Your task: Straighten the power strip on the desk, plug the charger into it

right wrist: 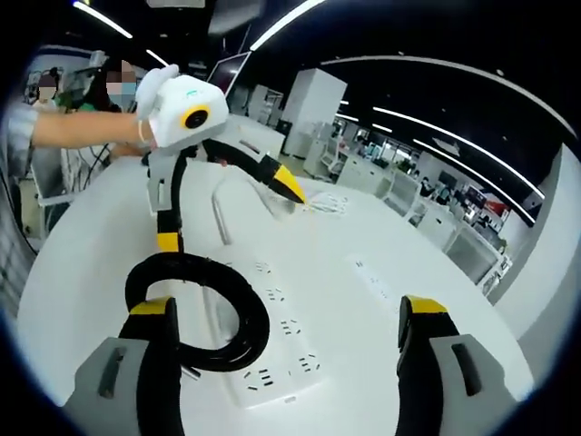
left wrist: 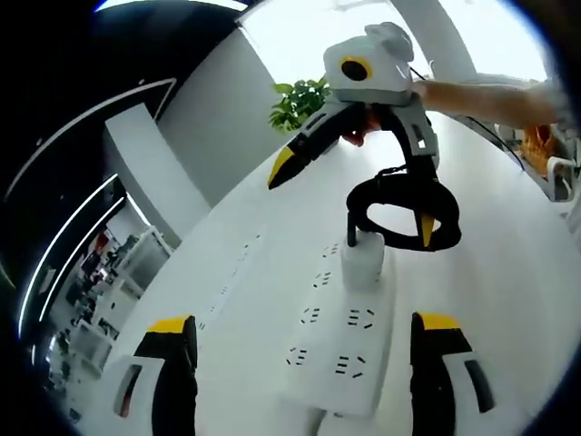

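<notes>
Strip (left wrist: 340, 350) lies low centre between your wide-open, empty left jaws with the charger (left wrist: 361, 259) standing in its far end, so keep your open right gripper (right wrist: 283, 350) off the black cable (right wrist: 204, 313) and press straight down.

White power strip (left wrist: 349, 341) lay flat on the white tabletop (left wrist: 508, 272), sockets up. White charger (left wrist: 361, 263) stood plugged in upright at its far end, with its black cable (left wrist: 404, 213) looped in a coil just beyond.
</notes>
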### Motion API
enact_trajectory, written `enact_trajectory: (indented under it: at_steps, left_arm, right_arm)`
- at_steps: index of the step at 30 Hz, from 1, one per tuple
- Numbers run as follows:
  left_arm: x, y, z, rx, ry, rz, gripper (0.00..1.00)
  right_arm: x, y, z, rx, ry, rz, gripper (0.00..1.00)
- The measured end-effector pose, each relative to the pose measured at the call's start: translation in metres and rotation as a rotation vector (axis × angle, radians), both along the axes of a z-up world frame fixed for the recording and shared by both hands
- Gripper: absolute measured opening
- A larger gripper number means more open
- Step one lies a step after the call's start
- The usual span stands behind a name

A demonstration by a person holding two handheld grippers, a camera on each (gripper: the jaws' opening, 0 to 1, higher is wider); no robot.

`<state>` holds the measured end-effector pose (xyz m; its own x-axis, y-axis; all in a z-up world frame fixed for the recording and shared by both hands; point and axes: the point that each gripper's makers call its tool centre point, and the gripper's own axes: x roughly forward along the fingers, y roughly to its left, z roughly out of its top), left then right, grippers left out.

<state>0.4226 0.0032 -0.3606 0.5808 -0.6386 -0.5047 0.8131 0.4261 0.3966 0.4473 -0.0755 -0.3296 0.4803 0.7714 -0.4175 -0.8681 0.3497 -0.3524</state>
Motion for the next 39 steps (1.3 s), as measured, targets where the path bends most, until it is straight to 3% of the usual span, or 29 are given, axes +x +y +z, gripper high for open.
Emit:
enact_trajectory:
  at_steps: [10,19,28,33,39]
  left_arm:
    - [0.005,0.010,0.025,-0.150,-0.023,0.058,0.99]
    - [0.003,0.024,0.039,-0.223,-0.046,0.081,0.99]
    - [-0.009,0.038,0.050,-0.291,-0.102,0.110,0.99]
    - [-0.020,0.047,0.059,-0.416,-0.082,0.127,0.99]
    - [-0.033,0.063,0.061,-0.431,-0.113,0.172,0.99]
  right_arm:
    - [-0.008,-0.021,-0.002,0.065,0.013,-0.040,1.00]
    - [-0.020,-0.036,0.003,0.137,-0.003,-0.068,1.00]
    - [-0.038,-0.048,0.015,0.224,-0.024,-0.087,1.00]
    - [-0.046,-0.054,0.018,0.293,-0.003,-0.120,1.00]
    - [-0.063,-0.060,0.021,0.340,-0.005,-0.147,1.00]
